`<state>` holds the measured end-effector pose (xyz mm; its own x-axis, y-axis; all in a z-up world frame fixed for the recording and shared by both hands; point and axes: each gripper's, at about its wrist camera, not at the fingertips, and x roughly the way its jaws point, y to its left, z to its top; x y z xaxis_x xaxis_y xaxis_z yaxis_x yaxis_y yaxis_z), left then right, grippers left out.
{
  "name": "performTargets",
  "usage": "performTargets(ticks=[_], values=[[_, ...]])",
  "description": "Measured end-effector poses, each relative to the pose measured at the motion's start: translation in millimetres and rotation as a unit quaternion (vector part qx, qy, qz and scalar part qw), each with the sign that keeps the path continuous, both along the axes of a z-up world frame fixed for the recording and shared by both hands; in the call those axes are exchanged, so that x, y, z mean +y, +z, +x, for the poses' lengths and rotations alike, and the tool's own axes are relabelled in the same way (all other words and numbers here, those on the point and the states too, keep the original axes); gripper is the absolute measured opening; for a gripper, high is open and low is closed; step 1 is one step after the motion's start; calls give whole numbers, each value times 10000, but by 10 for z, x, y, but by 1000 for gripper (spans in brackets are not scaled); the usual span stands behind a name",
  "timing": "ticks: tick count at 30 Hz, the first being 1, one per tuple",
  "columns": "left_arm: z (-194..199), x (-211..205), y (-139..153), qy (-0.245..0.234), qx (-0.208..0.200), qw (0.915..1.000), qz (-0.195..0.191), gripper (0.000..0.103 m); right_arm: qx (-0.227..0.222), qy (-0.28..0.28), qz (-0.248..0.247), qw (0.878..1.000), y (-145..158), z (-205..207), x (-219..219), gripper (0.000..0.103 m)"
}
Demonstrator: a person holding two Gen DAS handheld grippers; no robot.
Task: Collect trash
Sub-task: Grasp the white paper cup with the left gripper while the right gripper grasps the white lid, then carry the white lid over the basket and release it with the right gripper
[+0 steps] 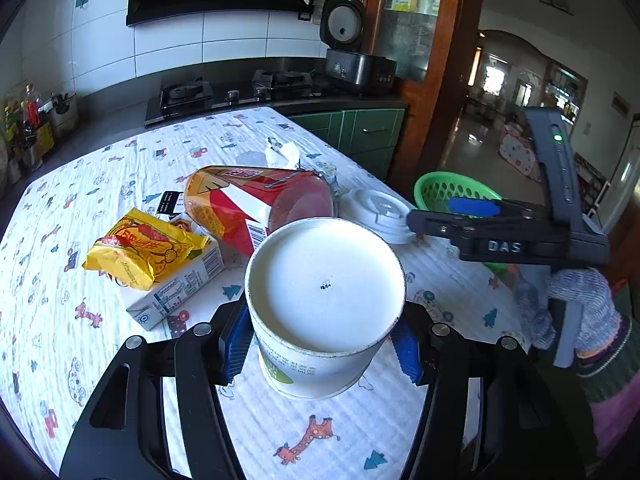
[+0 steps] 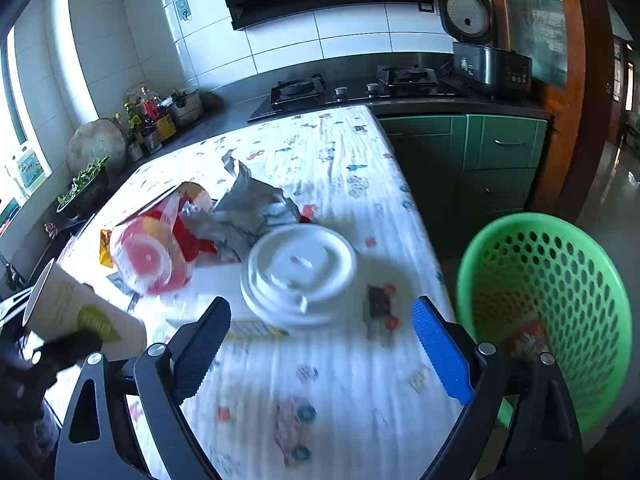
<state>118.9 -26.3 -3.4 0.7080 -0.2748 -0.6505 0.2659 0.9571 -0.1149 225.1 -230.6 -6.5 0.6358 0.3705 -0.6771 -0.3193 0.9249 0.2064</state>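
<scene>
My left gripper (image 1: 320, 344) is shut on a white paper cup (image 1: 324, 300), held above the table; the cup also shows at the left edge of the right wrist view (image 2: 80, 312). My right gripper (image 2: 320, 344) is open and empty, just short of a white plastic lid (image 2: 300, 272), which also shows in the left wrist view (image 1: 380, 212). A red tube can (image 1: 256, 200) lies on its side mid-table. A yellow snack wrapper (image 1: 140, 248) rests on a white carton (image 1: 180, 284). Crumpled paper (image 2: 252, 208) lies behind the lid. A green mesh basket (image 2: 548, 304) stands beyond the table's right edge.
The table wears a white cartoon-print cloth (image 1: 120, 360). Behind it runs a dark counter with a gas hob (image 1: 236, 90) and a rice cooker (image 1: 356, 64). Green cabinets (image 2: 480, 152) stand to the right. Bottles and pots (image 2: 156, 120) crowd the left counter.
</scene>
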Motion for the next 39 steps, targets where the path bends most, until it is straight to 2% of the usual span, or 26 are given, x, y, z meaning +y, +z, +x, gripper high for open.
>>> performTargets(ticks=[8, 18, 23, 24, 32, 39], values=[[7, 90, -2, 36, 10, 10000, -22, 59, 169, -24, 70, 9998, -130, 317, 198, 90], [80, 119, -25, 28, 55, 10000, -19, 59, 315, -59, 154, 9994, -253, 506, 243, 90], [106, 111, -46, 30, 84, 10000, -8, 59, 302, -26, 210, 9993, -247, 512, 240, 84], [110, 109, -47, 35, 86, 10000, -9, 59, 275, -8, 217, 9994, -237, 505, 243, 76], [111, 94, -49, 27, 67, 10000, 13, 59, 232, -30, 302, 9993, -220, 442, 218, 76], [89, 35, -16, -36, 17, 10000, 10, 59, 1, -94, 267, 9996, -102, 290, 132, 76]])
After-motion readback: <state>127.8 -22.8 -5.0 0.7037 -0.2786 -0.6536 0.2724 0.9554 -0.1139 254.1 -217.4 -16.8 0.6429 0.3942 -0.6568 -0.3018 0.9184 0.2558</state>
